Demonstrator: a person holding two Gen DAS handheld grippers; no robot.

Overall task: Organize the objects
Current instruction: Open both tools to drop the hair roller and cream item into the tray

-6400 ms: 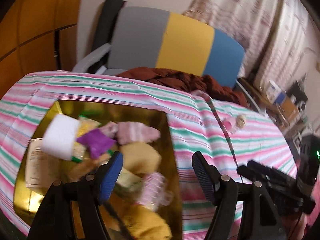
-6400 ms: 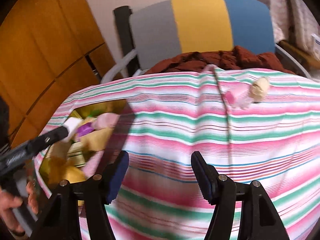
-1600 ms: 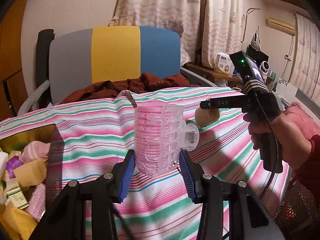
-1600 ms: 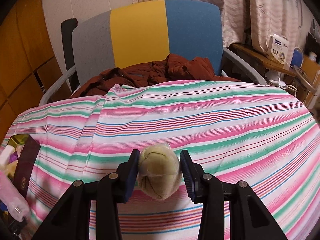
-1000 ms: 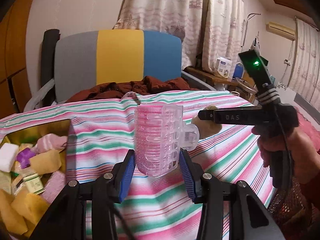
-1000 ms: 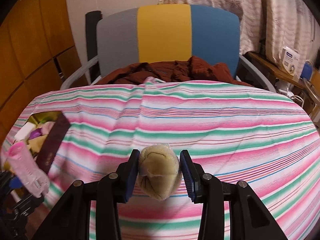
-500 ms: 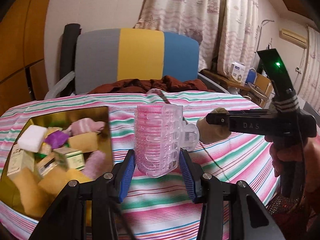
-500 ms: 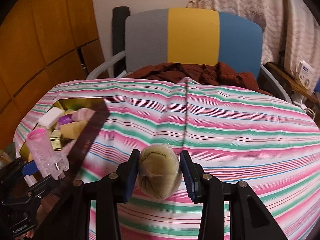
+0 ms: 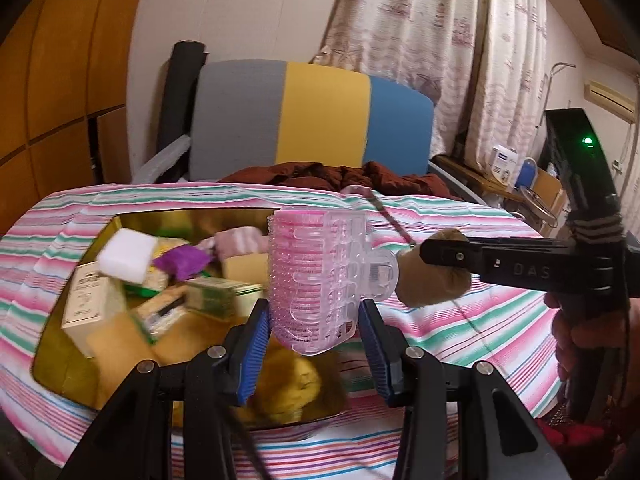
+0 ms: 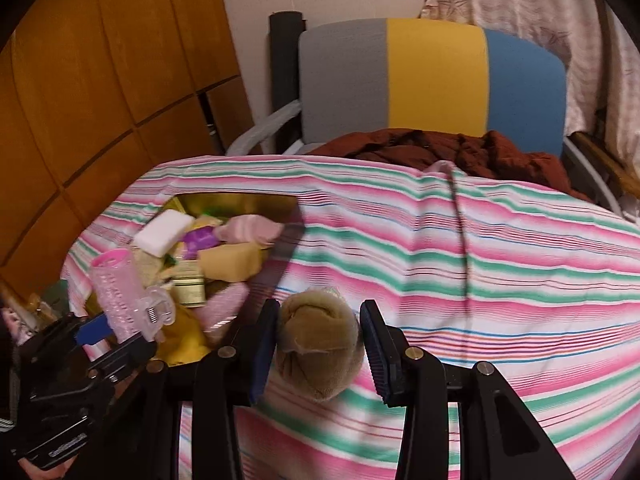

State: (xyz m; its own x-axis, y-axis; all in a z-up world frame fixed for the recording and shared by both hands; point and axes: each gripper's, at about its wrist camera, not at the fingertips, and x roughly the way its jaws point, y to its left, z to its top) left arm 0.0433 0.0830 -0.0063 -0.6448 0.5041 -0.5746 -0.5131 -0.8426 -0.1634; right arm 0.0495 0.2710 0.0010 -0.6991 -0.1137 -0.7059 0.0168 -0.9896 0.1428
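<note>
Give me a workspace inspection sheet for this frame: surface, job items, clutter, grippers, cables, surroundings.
Surface: striped cloth over the table.
Job's things: pink hair roller; tan pouf; gold box full of sponges and small cartons.
Clutter: nothing seen.
Grippers: left hand-held gripper shut on the roller over the box; right hand-held gripper shut on the pouf.
Cables: thin cord across the cloth.
Surroundings: tricolour chair, brown garment, curtains.
</note>
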